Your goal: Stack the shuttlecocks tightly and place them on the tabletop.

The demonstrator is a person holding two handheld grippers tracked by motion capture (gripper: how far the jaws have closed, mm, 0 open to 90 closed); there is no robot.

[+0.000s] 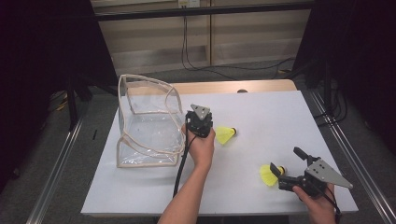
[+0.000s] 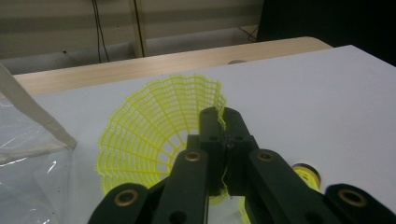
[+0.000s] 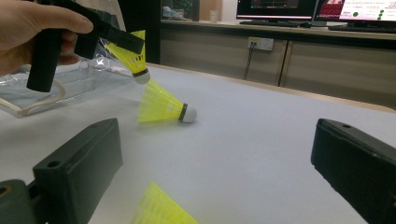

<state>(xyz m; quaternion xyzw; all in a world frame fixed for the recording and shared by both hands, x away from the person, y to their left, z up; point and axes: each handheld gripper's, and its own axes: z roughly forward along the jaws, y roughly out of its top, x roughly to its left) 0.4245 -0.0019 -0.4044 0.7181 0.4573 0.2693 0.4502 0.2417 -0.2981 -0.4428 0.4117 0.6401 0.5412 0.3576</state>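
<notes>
My left gripper (image 2: pixel 223 122) is shut on the rim of a yellow shuttlecock's (image 2: pixel 159 135) mesh skirt. From the right gripper view, that held shuttlecock (image 3: pixel 128 56) hangs cork down from the left gripper (image 3: pixel 133 43), just above a second yellow shuttlecock (image 3: pixel 163 107) lying on the white table. The high view shows the left gripper (image 1: pixel 200 122) mid-table beside the lying shuttlecock (image 1: pixel 226 134). A third shuttlecock (image 1: pixel 270 175) lies at the front right, by my right gripper (image 1: pixel 288 162). The right gripper (image 3: pixel 219 154) is open, with that shuttlecock's skirt (image 3: pixel 159 207) low between its jaws.
A clear plastic bag (image 1: pixel 149 121) with beige trim stands open on the left of the white table (image 1: pixel 261 112), close to my left hand. The table's front edge runs just below my right gripper. A cable trails from the left gripper toward the front.
</notes>
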